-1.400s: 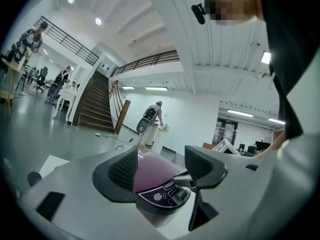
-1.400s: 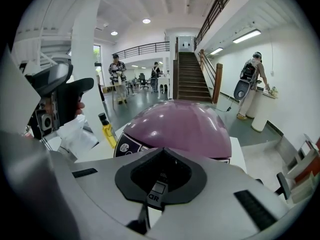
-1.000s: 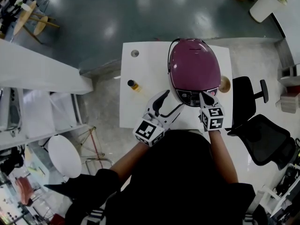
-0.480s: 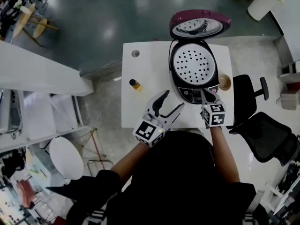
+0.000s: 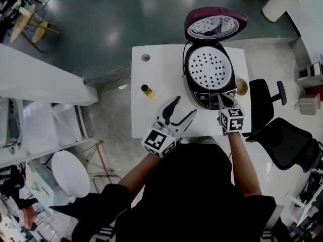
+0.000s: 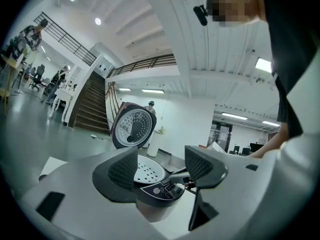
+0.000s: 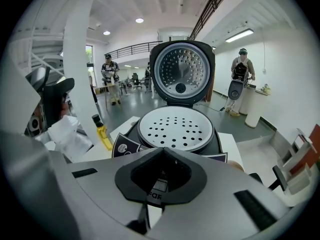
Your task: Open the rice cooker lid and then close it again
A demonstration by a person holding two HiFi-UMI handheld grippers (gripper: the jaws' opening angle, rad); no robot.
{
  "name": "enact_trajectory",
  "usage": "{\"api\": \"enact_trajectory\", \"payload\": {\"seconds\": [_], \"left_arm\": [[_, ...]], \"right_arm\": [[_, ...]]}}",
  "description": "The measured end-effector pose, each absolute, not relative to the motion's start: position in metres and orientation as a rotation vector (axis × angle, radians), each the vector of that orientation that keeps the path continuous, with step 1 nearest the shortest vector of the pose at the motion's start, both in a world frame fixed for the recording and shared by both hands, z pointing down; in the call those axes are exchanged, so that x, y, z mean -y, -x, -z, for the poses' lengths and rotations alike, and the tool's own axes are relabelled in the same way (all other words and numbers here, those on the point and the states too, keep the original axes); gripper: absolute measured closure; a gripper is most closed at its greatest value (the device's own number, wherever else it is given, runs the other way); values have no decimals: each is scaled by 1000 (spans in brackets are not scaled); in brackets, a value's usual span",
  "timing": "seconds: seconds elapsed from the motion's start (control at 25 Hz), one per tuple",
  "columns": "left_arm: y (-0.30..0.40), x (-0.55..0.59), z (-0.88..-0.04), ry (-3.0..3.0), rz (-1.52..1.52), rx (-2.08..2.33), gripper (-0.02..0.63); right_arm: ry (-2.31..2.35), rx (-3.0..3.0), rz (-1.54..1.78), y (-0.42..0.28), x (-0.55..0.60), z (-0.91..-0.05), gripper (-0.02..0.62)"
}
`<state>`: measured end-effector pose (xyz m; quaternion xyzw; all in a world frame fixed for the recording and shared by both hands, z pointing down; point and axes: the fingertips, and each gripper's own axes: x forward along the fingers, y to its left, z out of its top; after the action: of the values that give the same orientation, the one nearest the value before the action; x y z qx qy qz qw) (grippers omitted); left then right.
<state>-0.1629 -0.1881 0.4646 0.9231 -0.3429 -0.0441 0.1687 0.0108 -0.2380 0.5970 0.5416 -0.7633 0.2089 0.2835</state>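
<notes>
Lid (image 5: 216,25) now stands sprung up at 12 o'clock of the rice cooker (image 5: 208,101), shut a second ago | cooker at 2 o'clock on the table (image 5: 151,110) | right gripper (image 5: 221,97) closed, empty, at its 6 o'clock panel; left gripper (image 5: 184,106) open, empty, 7 o'clock | we judge lid stiff, hinged, glossy: push top rim.

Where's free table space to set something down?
Bare: the table between the yellow bottle and the rice cooker, and the far-left corner around the hole. Crowded: right side, with rice cooker, right gripper and a brown round thing.
</notes>
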Motion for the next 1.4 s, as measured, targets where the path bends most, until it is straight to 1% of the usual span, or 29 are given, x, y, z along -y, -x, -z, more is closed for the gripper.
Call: {"api": "enact_trajectory", "payload": {"seconds": [0.44, 0.64, 1.0, 1.4], "left_arm": [[152, 224, -441, -2654, 154, 953, 335], [143, 257, -424, -2667, 147, 994, 335], [117, 328, -385, -2696, 171, 989, 336], [111, 408, -337, -2734, 193, 1040, 334]], "right_arm": [[-1507, 2096, -611, -11, 243, -591, 595], [-1462, 2128, -575, -11, 243, -591, 595], [-1468, 2212, -690, -25, 239, -571, 595], [-1423, 2286, -702, -32, 244, -553, 595]]}}
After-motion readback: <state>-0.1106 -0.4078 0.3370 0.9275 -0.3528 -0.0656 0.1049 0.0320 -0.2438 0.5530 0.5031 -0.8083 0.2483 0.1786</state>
